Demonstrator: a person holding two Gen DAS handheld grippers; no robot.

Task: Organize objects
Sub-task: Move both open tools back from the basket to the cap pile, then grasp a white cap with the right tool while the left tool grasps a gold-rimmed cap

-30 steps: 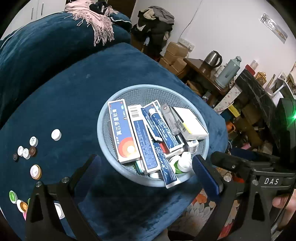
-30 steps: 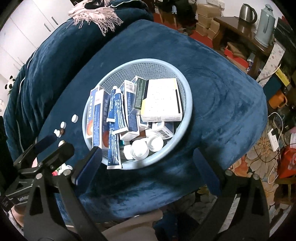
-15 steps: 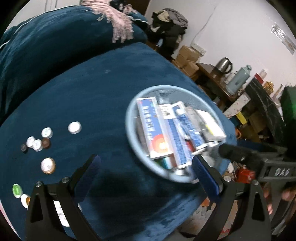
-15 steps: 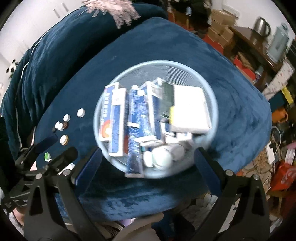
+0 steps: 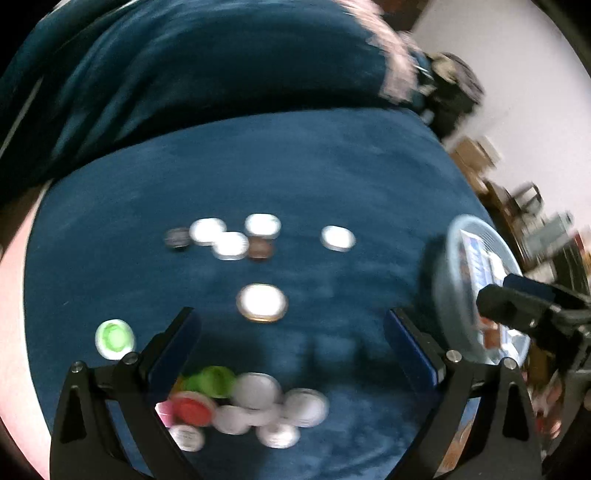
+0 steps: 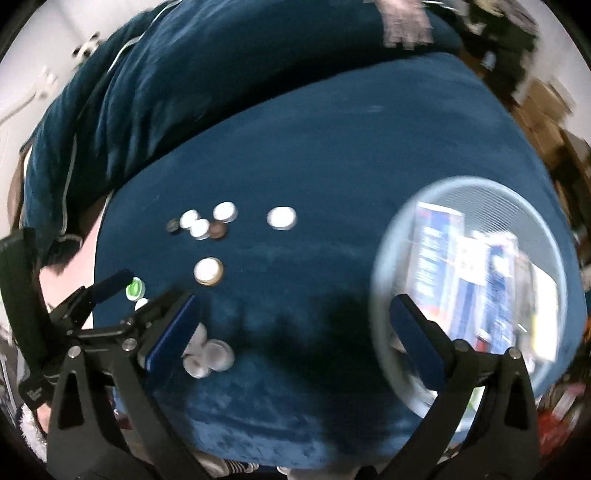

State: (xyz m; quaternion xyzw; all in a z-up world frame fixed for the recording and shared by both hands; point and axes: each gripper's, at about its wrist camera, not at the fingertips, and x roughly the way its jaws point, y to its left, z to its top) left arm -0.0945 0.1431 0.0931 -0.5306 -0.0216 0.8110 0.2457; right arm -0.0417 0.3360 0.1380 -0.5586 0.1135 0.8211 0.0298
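Several small round tins lie on a dark blue cushion [image 5: 295,166]. A gold-rimmed white tin [image 5: 261,302] lies just ahead of my open, empty left gripper [image 5: 291,347]. A cluster of white, green and red tins [image 5: 243,406] lies between its fingers. A pale blue basket [image 6: 469,295] filled with medicine boxes and tubes sits at the right; it also shows in the left wrist view [image 5: 476,291]. My right gripper [image 6: 295,339] is open and empty, its right finger over the basket's near rim. Both views are blurred.
A green-lidded tin [image 5: 114,339] lies at the left. A far group of white and brown tins [image 5: 229,238] and one lone white tin [image 5: 338,238] lie further back. A pink scarf [image 6: 404,26] drapes the sofa back. Cardboard boxes [image 5: 476,155] stand beyond the cushion's right edge.
Both grippers have swung left, away from the basket and over the scattered tins. The basket now sits at the right of both views. Both grippers stay open.
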